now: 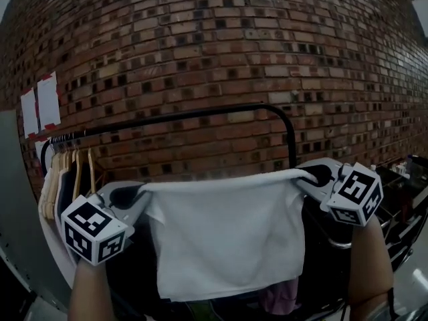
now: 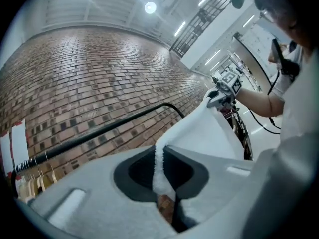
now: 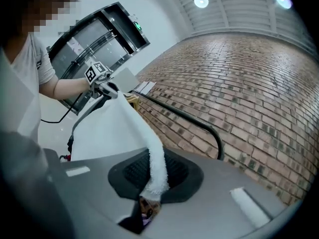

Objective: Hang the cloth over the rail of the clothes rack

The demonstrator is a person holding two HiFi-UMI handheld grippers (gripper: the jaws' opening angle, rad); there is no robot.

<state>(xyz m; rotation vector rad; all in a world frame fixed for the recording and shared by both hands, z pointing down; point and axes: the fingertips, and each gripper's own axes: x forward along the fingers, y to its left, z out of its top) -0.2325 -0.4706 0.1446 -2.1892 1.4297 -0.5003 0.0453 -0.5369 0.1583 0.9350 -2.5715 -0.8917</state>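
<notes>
A white cloth (image 1: 224, 229) hangs stretched between my two grippers, its top edge taut and its body drooping below. My left gripper (image 1: 130, 196) is shut on the cloth's left top corner (image 2: 160, 176). My right gripper (image 1: 321, 174) is shut on the right top corner (image 3: 155, 176). The black rail (image 1: 194, 114) of the clothes rack runs above and behind the cloth, curving down at its right end (image 1: 291, 136). The cloth is held below the rail, on my side of it, and does not touch it. Each gripper view shows the other gripper (image 2: 224, 86) (image 3: 102, 83) at the cloth's far end.
A brick wall (image 1: 221, 52) stands close behind the rack. Wooden hangers with garments (image 1: 63, 179) hang at the rail's left end. White papers (image 1: 40, 102) are taped to the wall at left. Dark clutter and a lower frame (image 1: 401, 192) sit at right. Clothes lie below the cloth.
</notes>
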